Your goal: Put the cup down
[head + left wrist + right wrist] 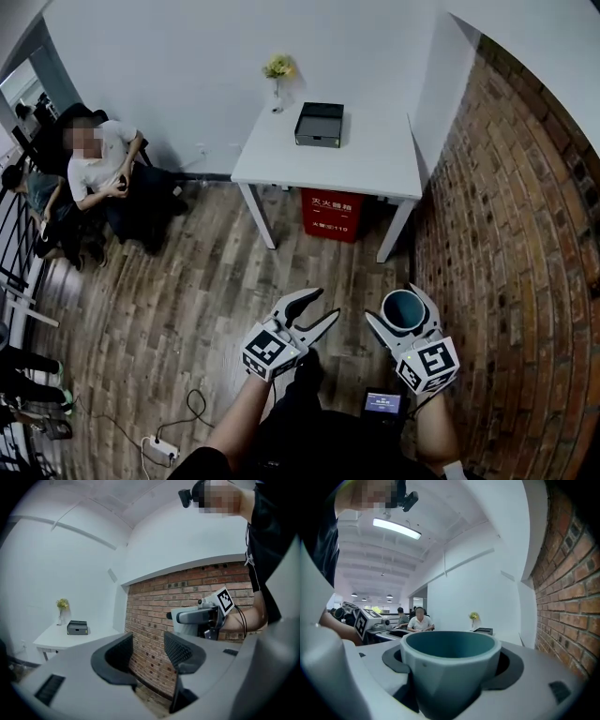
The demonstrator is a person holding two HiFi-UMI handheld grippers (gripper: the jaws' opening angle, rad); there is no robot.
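A teal cup [404,310] stands upright between the jaws of my right gripper [403,317], which is shut on it; in the right gripper view the cup [449,665] fills the lower middle, rim up. I hold it above the wooden floor, well short of the white table [375,164]. My left gripper [314,311] is beside it on the left, open and with nothing in it; its dark fingers [180,649] stand apart in the left gripper view, which also catches the right gripper [199,618] against the brick wall.
On the table lie a black box [320,125] and a small vase of yellow flowers [277,80]. A red box [330,215] stands under it. A brick wall [516,262] runs along the right. A seated person [105,169] is at the left. Cables and a power strip [159,448] lie on the floor.
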